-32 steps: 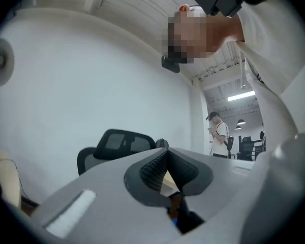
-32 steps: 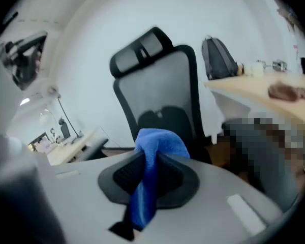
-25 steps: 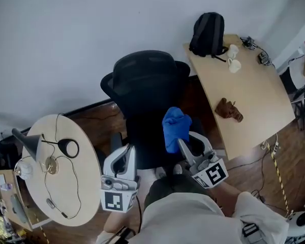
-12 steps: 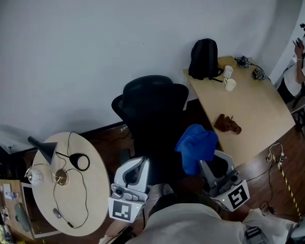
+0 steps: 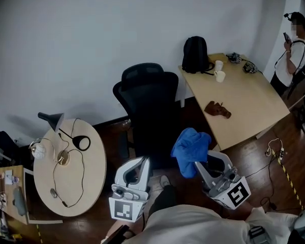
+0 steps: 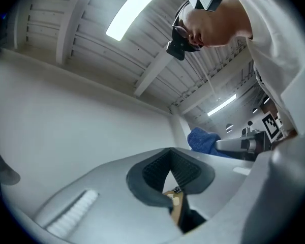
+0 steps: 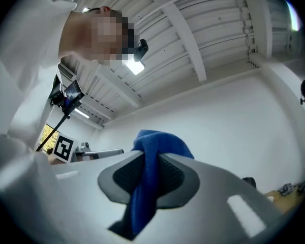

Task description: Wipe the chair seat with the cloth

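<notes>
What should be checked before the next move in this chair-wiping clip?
1. Cloth gripped by right gripper: ok, pinched between the fingers.
2. Left gripper empty: ok, fingers opening, nothing between them.
3. Cloth on chair seat: not ok, held up in the air.
4. Seat free of objects: cannot tell, too dark.
5. Bystander clear of chair: ok, beyond the desk.

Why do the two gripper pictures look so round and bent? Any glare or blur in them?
Left gripper view: fisheye bending, black corners, ceiling light strip blown out white. Right gripper view: same bending, blue cloth fairly sharp, a mosaic patch over a face. Head view: even light, wall bowed, dim corners.
</notes>
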`<state>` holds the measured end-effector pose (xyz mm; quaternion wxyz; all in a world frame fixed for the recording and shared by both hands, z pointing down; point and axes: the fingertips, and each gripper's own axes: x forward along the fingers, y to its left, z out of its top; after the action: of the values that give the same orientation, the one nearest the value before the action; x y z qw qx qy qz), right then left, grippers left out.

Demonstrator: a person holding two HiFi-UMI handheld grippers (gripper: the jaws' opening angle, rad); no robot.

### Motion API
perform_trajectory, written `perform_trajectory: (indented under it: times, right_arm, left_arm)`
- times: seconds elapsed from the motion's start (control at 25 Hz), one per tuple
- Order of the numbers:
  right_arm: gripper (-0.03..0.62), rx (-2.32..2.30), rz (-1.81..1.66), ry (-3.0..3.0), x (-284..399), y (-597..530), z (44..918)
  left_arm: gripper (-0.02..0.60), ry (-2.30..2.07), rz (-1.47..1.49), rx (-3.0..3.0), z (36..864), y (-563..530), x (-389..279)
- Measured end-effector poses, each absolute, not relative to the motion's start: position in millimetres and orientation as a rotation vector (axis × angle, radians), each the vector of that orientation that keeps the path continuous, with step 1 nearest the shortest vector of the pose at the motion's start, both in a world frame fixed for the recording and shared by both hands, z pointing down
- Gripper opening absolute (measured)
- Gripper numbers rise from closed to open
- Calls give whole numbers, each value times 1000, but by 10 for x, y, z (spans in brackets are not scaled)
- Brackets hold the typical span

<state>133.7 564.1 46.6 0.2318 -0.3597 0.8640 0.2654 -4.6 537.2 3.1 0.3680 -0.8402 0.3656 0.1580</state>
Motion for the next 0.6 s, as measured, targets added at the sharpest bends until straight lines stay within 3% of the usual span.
perform_trajectory:
  times: [0.2,0.6]
  right_arm:
    - [58,-999,665,2348,1523,6587,497]
    - [57,-972,615,2233,1645,7834,341]
  left_arm:
    - [184,977,361,-2239,329,6379,113]
    - [184,978,489,-2231,93,7565,119]
